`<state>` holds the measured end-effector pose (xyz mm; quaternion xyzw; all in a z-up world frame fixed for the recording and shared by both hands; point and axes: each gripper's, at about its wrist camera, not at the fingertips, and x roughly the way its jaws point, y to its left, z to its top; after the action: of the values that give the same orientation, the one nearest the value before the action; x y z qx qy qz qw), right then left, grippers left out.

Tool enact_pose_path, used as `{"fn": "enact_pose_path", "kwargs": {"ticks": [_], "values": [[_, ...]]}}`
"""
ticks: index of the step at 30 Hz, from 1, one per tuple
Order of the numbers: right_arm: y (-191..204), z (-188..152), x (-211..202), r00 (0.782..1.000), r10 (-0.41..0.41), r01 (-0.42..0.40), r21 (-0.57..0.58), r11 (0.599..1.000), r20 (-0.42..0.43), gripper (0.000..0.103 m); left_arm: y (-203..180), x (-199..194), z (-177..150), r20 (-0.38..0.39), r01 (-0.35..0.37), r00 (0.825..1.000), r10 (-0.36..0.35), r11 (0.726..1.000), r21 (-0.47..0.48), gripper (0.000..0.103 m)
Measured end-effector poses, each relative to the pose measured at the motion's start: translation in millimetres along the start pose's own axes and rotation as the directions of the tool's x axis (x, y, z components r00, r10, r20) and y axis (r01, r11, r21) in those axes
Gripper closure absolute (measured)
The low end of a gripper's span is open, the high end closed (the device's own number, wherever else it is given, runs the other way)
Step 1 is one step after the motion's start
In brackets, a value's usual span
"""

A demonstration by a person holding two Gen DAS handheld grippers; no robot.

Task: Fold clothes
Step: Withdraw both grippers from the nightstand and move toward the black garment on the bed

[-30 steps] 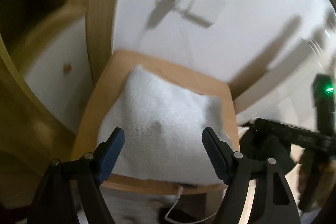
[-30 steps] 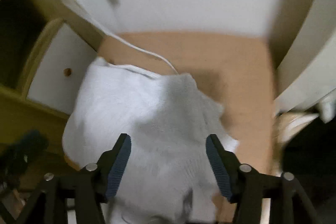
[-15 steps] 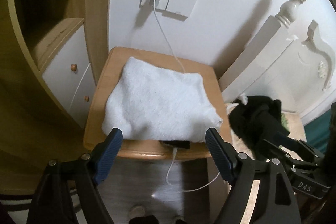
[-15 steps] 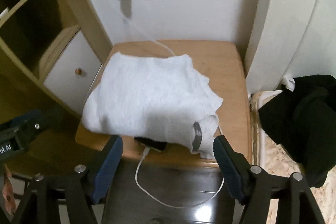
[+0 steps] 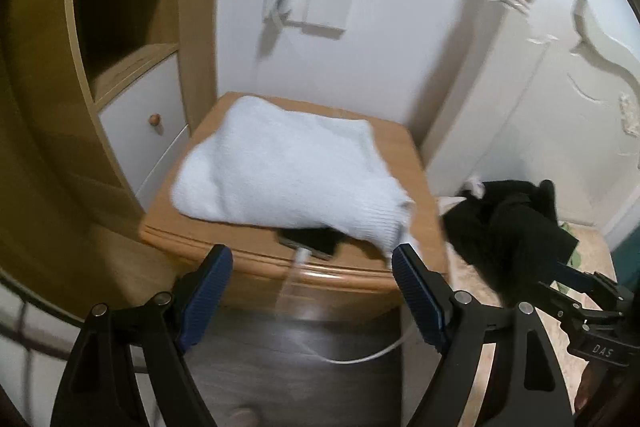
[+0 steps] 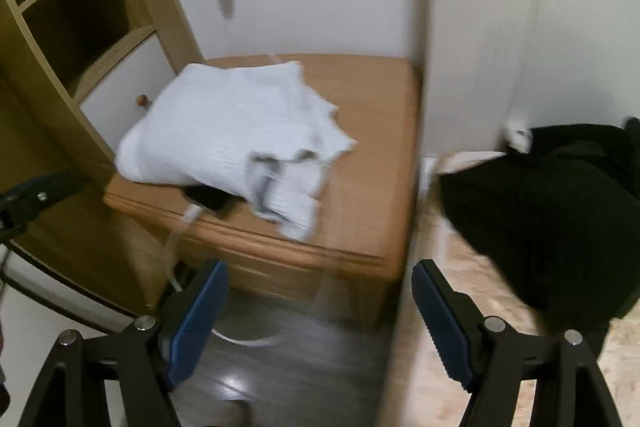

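Note:
A folded white knit garment [image 5: 288, 171] lies on a small wooden nightstand [image 5: 360, 275]; it also shows in the right wrist view [image 6: 224, 131], with a sleeve or cuff hanging toward the front edge. A heap of black clothes [image 5: 516, 227] lies to the right, seen large in the right wrist view [image 6: 560, 211]. My left gripper [image 5: 310, 291] is open and empty, held back from the nightstand's front. My right gripper [image 6: 320, 323] is open and empty, also back from it, and shows at the left view's right edge [image 5: 588, 303].
A black phone [image 5: 312, 239] with a white charging cable [image 5: 360, 355] sticks out from under the white garment. A wooden shelf unit with a white drawer [image 5: 140, 115] stands at the left. A wall socket [image 5: 304, 7] is behind. A white bed frame [image 5: 540, 99] stands at the right.
Both grippers have drawn back and away from the white garment, which stays folded on the nightstand. The view has widened and the black clothes have come into sight.

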<state>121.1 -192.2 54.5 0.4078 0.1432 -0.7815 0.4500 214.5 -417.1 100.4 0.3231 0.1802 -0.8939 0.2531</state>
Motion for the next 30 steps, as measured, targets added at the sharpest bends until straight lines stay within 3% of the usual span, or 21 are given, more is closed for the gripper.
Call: {"fn": "enact_pose_path", "kwargs": {"ticks": [3,6,11,13,14,18,21,24,27,30], "values": [[-42,-32,-13,0.997,0.004,-0.004,0.006,1.0,0.077,0.024,-46,-13,-38,0.146,0.027,0.989,-0.024,0.999,-0.02,0.016],[-97,-71,-23,0.989,-0.023,0.021,0.011,1.0,0.143,0.022,-101,-25,-91,0.278,0.089,0.958,-0.075,0.995,-0.041,0.013],[-198,-138,-29,0.979,-0.037,0.031,0.032,0.999,0.199,0.021,-186,-46,-168,0.281,0.148,0.951,-0.125,0.987,-0.06,0.013],[-230,-152,-31,0.983,-0.039,0.027,0.068,0.997,0.182,0.021,-215,-58,-186,0.228,0.117,0.969,-0.096,0.99,-0.081,0.013],[-244,-153,-30,0.984,-0.036,0.021,0.089,0.996,0.175,0.019,-230,-65,-195,0.199,0.099,0.977,-0.08,0.991,-0.09,0.013],[-288,-149,-29,0.983,-0.053,0.027,0.142,0.99,0.178,0.017,-274,-67,-200,0.141,0.141,0.981,-0.13,0.988,-0.066,0.012],[-306,-132,-27,0.978,-0.064,0.024,0.194,0.981,0.201,0.017,-292,-61,-193,0.085,0.119,0.99,-0.112,0.989,-0.091,0.012],[-312,-105,-25,0.971,-0.019,-0.036,0.227,0.973,0.237,0.016,-296,-67,-196,0.068,0.118,0.992,-0.111,0.986,-0.116,0.012],[-308,-76,5,0.991,0.034,-0.066,0.25,0.966,0.131,0.015,-292,-67,-203,0.061,0.118,0.992,-0.11,0.979,-0.166,0.012],[-306,-62,47,0.999,0.038,-0.03,0.309,0.95,-0.02,0.017,-279,-64,-206,0.05,0.13,0.991,-0.122,0.965,-0.226,0.012]]}}
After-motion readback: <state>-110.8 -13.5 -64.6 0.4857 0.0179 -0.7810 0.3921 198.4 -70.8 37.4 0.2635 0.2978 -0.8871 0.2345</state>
